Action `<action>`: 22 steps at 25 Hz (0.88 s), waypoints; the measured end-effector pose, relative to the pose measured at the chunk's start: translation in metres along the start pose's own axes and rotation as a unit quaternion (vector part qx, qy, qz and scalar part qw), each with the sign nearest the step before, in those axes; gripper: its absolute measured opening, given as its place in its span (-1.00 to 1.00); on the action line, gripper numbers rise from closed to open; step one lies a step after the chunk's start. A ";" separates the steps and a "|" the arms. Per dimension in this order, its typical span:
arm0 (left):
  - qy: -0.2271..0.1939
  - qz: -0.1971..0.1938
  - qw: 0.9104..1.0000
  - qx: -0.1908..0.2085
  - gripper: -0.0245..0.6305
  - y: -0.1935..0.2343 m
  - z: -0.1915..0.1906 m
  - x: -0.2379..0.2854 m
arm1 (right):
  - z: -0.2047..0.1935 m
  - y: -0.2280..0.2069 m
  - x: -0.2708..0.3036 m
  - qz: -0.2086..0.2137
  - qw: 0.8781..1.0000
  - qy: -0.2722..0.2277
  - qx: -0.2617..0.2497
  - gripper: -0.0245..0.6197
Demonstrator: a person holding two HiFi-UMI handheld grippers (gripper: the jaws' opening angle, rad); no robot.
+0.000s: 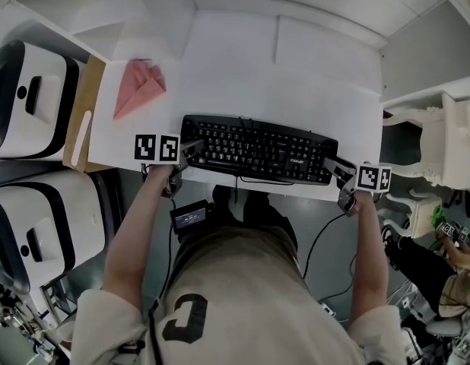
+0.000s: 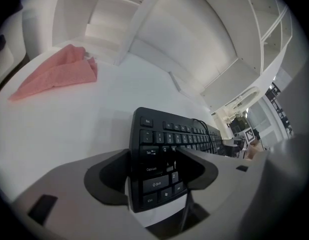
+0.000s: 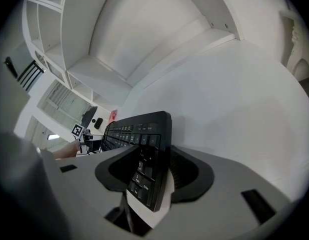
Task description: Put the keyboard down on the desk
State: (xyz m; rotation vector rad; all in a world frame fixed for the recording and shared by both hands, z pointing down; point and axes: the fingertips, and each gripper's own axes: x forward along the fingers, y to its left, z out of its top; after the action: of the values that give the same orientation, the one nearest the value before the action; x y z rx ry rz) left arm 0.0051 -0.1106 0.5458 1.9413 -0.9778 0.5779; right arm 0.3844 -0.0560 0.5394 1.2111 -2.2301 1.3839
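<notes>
A black keyboard (image 1: pixel 258 149) lies flat on the white desk (image 1: pixel 296 74), close to its front edge. My left gripper (image 1: pixel 191 149) sits at the keyboard's left end. In the left gripper view the jaws of the left gripper (image 2: pixel 153 154) stand open around the keyboard (image 2: pixel 164 134), with a thin gap at the left pad. My right gripper (image 1: pixel 335 169) is at the right front corner. In the right gripper view the right gripper (image 3: pixel 155 151) has its pads against both faces of the keyboard (image 3: pixel 139 134).
A pink cloth (image 1: pixel 140 86) lies at the desk's back left. Left of the desk, white rounded cases (image 1: pixel 30 97) stand beside a brown board (image 1: pixel 83 116). White shelves rise behind the desk. A black cable (image 1: pixel 326 242) hangs below the front edge.
</notes>
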 end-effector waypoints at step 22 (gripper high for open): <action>-0.026 0.018 0.998 0.046 0.01 0.001 0.004 -0.005 | 0.029 -0.011 -0.030 -0.063 0.991 -0.108 -0.050 -0.03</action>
State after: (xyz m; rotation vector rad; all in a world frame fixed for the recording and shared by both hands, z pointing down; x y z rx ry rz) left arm 0.0018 -0.1124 0.5405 2.0319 -1.0370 0.6056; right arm 0.4169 -0.0671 0.5134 1.5001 -2.2858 1.1273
